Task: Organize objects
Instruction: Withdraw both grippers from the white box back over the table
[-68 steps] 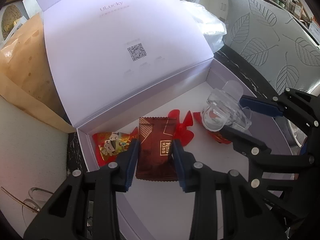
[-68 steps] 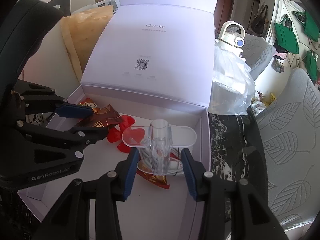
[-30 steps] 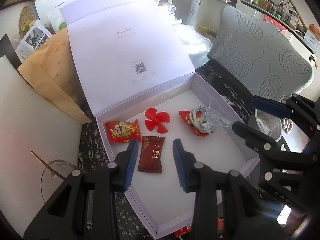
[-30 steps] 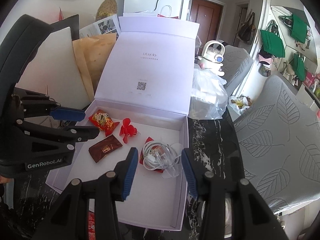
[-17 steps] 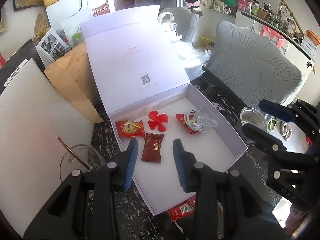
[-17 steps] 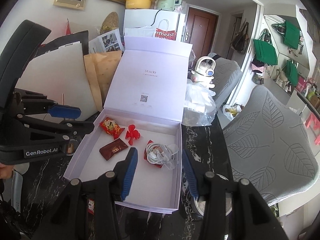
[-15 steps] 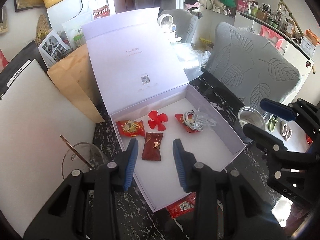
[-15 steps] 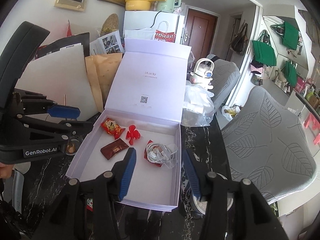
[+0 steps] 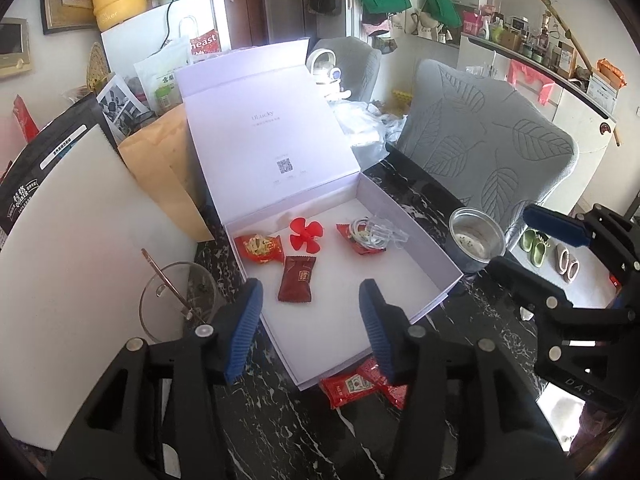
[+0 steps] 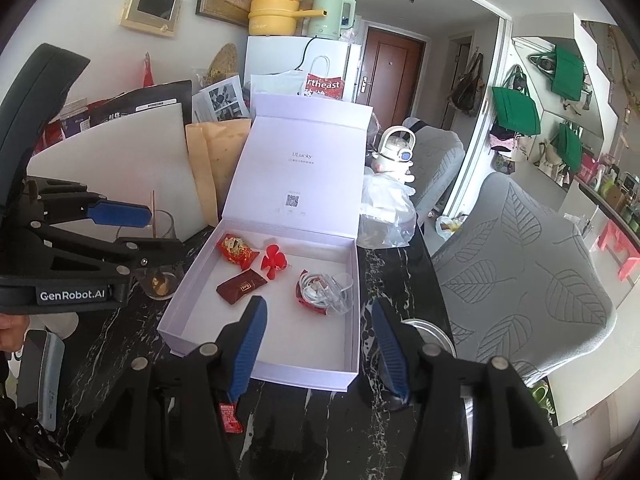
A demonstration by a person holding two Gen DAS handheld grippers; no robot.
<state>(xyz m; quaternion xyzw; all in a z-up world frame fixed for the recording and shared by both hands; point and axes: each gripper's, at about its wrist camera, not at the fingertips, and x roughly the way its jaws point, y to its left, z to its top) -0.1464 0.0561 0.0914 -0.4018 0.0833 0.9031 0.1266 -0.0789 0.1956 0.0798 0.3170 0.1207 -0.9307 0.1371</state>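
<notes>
- Step in hand, as I judge it: between placements. The left gripper [image 9: 308, 324] and right gripper [image 10: 318, 344] both hang empty above the near edge of the white box [image 9: 436, 256], jaws partly spread and just been opening.
- In the box: brown candy [image 9: 297, 279], red candy [image 9: 260, 247], red propeller [image 9: 305, 233], cable bundle [image 9: 370, 234].
- Next likely calls for reaching the red sachet [image 9: 352, 385] on the worktop [image 9: 280, 420] (just outside the box).
- Compared with earlier, both grippers have pulled back and up; the candy and cable they held lie released.

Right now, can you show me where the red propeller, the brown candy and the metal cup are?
red propeller [image 9: 305, 233], left wrist view, hub.
brown candy [image 9: 297, 278], left wrist view, middle of wrapper.
metal cup [image 9: 476, 239], left wrist view, inside bottom.
</notes>
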